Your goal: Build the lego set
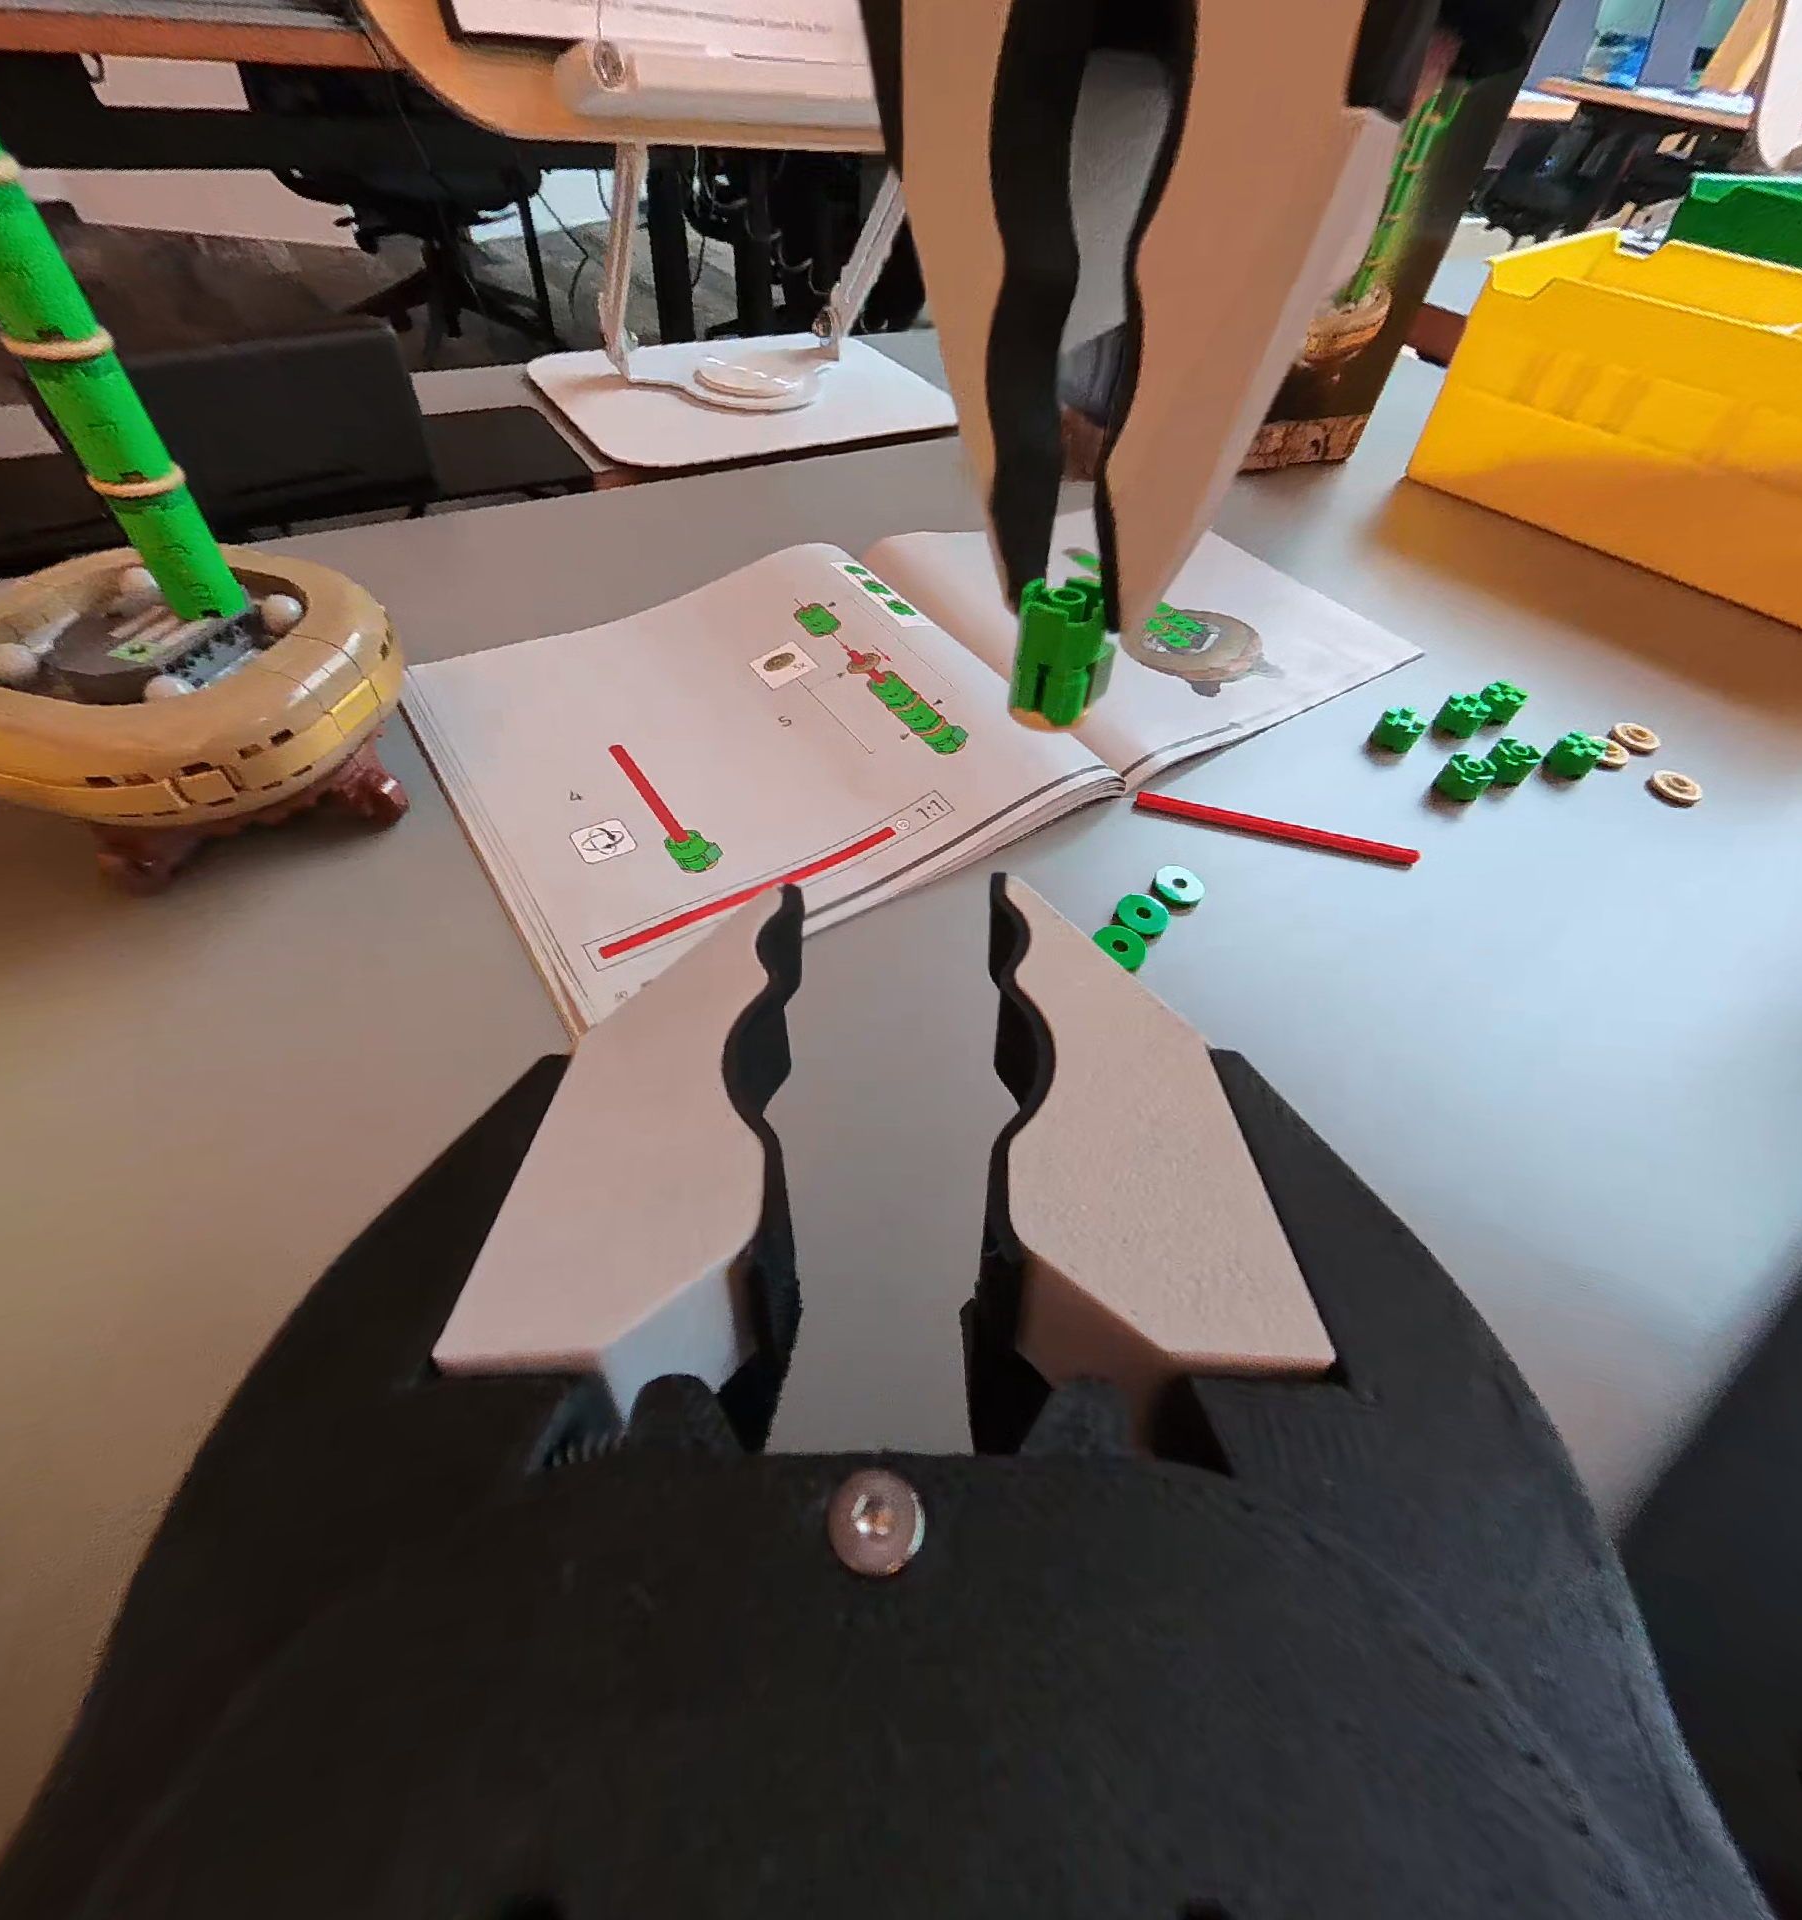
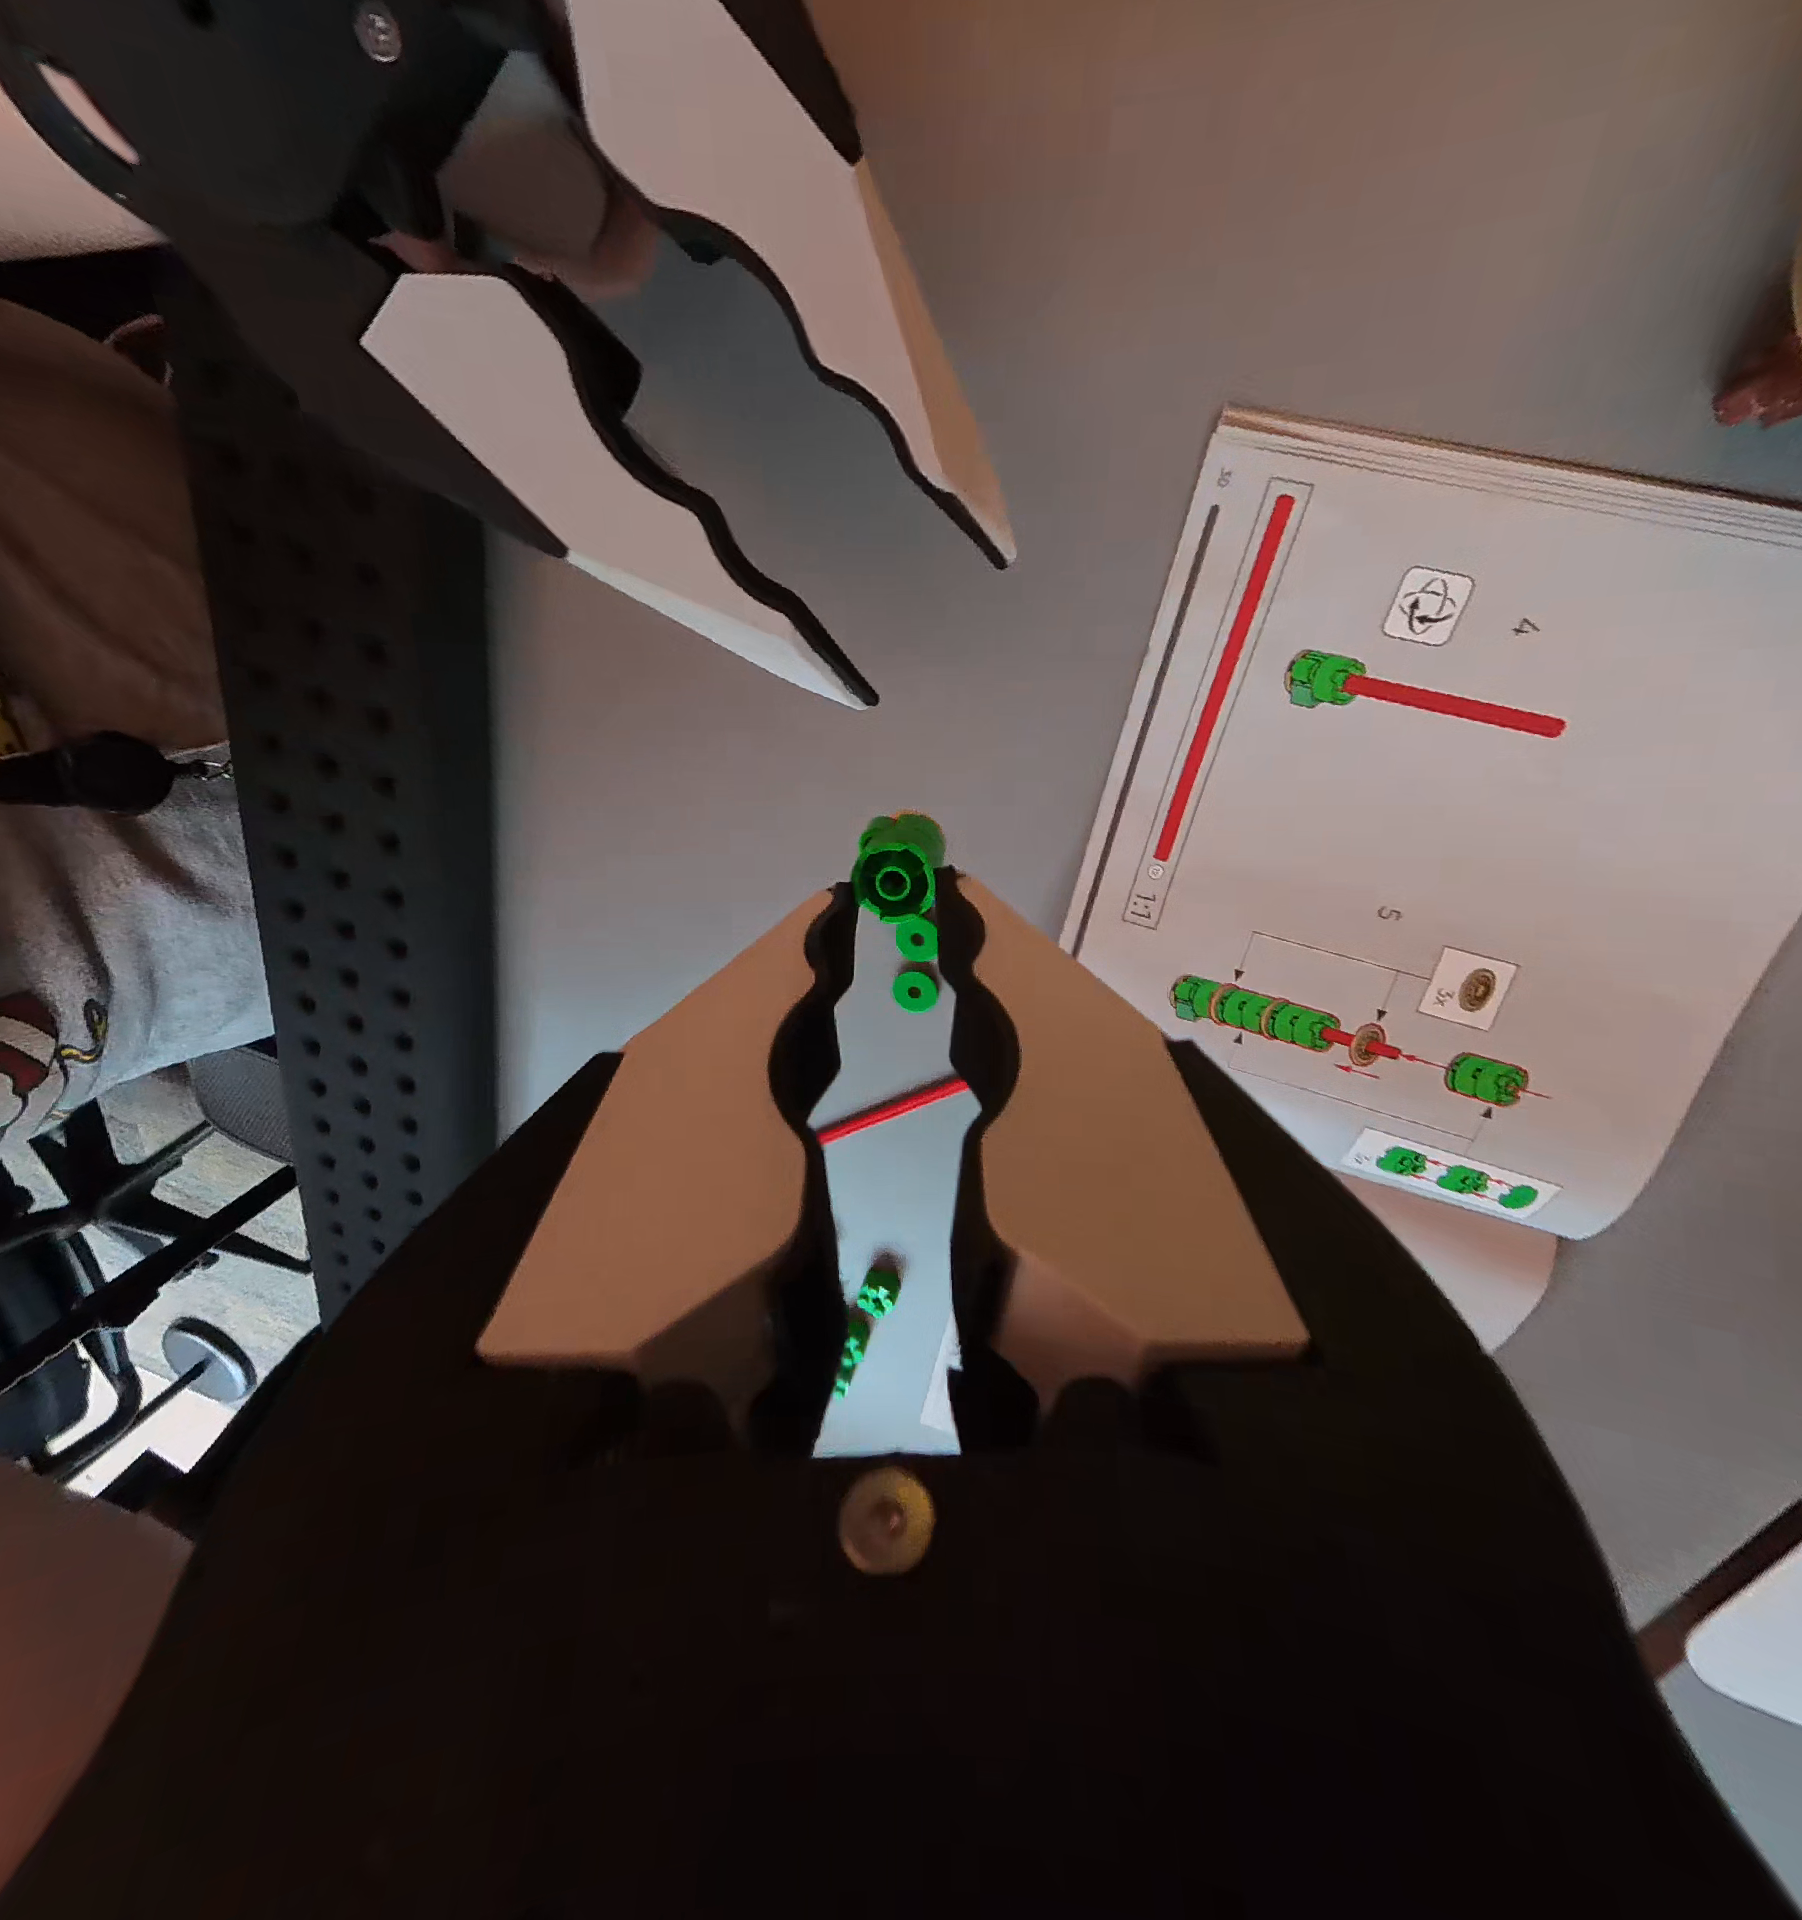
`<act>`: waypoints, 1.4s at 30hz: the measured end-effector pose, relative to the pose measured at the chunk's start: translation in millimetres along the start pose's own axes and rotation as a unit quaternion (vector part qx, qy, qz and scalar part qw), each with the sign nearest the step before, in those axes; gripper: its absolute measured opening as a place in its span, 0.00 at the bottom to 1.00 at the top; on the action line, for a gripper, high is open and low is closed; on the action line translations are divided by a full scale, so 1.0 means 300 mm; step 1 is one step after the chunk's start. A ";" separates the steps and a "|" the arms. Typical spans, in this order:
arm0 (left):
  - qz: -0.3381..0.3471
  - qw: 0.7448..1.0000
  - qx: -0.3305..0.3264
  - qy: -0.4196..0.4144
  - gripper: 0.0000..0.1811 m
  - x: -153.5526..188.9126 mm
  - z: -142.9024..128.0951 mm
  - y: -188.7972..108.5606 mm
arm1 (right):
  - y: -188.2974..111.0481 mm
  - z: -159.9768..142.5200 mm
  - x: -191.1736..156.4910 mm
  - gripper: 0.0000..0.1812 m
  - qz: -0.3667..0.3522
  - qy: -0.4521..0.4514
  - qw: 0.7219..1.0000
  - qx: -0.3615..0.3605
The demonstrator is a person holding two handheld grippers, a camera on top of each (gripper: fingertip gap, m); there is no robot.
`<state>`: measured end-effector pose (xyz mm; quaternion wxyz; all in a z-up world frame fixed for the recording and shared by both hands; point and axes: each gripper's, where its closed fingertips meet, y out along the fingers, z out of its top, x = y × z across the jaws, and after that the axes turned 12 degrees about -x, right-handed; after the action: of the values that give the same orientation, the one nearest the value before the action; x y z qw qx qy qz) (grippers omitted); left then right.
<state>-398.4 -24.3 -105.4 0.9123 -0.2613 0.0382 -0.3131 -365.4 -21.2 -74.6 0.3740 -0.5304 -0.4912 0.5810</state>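
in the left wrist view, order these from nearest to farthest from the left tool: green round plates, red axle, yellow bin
1. green round plates, just right of the left tool tips
2. red axle, farther right, beside the booklet
3. yellow bin, far right at the back

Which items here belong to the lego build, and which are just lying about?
In the job:
- green stack in the right gripper
- red rod
- loose green bricks
- green rings
- tan discs
- instruction booklet
- bamboo pot model
- left gripper, open

Lying about:
- yellow bin
- white stand
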 end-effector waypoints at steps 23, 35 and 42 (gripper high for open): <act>-0.153 0.985 0.069 0.031 0.21 0.122 0.079 -0.070 | 0.065 0.041 -0.091 0.08 0.050 -0.087 0.994 0.044; -0.138 0.985 -0.017 0.106 0.21 0.183 0.004 0.009 | 0.087 0.011 -0.121 0.08 0.036 -0.067 0.996 0.037; -0.157 0.982 -0.003 0.108 0.14 0.213 0.021 -0.004 | 0.079 0.031 -0.137 0.08 0.028 -0.081 0.995 0.041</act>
<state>-346.3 -60.0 -93.3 0.8413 -0.2316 0.0965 -0.4788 -366.0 -67.7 -87.7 0.3379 -0.4796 -0.4804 0.6519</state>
